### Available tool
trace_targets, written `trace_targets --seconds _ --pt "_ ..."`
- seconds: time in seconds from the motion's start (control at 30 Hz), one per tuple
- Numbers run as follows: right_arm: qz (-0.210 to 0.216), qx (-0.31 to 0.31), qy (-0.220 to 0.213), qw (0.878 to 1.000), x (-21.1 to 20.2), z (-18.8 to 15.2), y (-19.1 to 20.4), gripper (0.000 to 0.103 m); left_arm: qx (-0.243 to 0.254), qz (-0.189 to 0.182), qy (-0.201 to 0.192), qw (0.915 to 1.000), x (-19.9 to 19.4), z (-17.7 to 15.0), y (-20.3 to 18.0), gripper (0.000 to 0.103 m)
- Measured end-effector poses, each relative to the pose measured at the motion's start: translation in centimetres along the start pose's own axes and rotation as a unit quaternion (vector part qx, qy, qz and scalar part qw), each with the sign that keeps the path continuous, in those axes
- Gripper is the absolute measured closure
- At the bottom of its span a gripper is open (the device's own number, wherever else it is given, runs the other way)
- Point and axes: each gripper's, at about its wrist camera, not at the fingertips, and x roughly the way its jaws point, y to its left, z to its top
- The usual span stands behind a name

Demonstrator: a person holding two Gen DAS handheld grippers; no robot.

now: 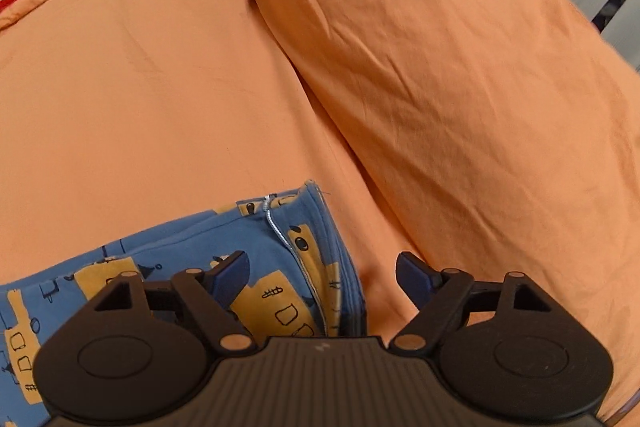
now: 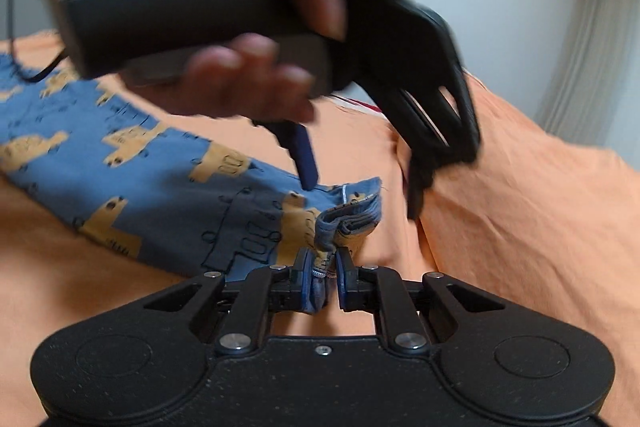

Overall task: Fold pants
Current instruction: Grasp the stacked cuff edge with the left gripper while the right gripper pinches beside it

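The pants (image 2: 132, 163), blue with yellow vehicle prints, lie on the orange bed sheet (image 1: 140, 87), stretched away to the left with one bunched end close to the pillow (image 1: 440, 67). The right tool (image 2: 323, 277) is pinched on that bunched end, fabric gathered between its 2 blue pads, and that looks like an anchor grip to keep the layers stacked for the fold. The left tool (image 1: 322, 277) hangs just above the same end with its fingers wide apart, 1 blue pad over the cloth and the other over bare sheet, so it grips nothing. In the right wrist view the person's left hand (image 2: 240, 83) holds it angled down, likely to take a second hold beside the first.
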Motion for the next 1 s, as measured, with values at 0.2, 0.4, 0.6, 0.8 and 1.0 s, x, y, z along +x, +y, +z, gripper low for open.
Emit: trace_targets --seconds 0.2,0.4,0.6,0.8,1.0 --pt "0.003 -0.035 -0.01 0.999 -0.1 0.0 1.0 0.092 -0.027 0.033 0.015 0.999 0.3 -0.3 0.9 0.083" --pt "-0.002 -0.031 -0.014 0.999 -0.4 -0.3 0.8 0.067 -0.086 -0.011 0.017 0.9961 -0.9 -1.3 3.6 0.089" --pt "-0.004 -0.044 -0.037 0.998 -0.8 -0.1 1.0 0.076 -0.127 -0.054 0.013 0.9904 -2.7 -2.5 5.7 0.089" --pt "0.029 -0.063 -0.068 0.995 -1.6 1.1 2.2 0.091 -0.14 -0.073 -0.009 0.9874 -5.8 -3.3 8.6 0.091" --pt "0.074 -0.068 -0.078 0.992 -3.4 2.8 4.1 0.092 -0.143 -0.075 -0.028 0.9864 -9.3 -6.4 12.3 0.092"
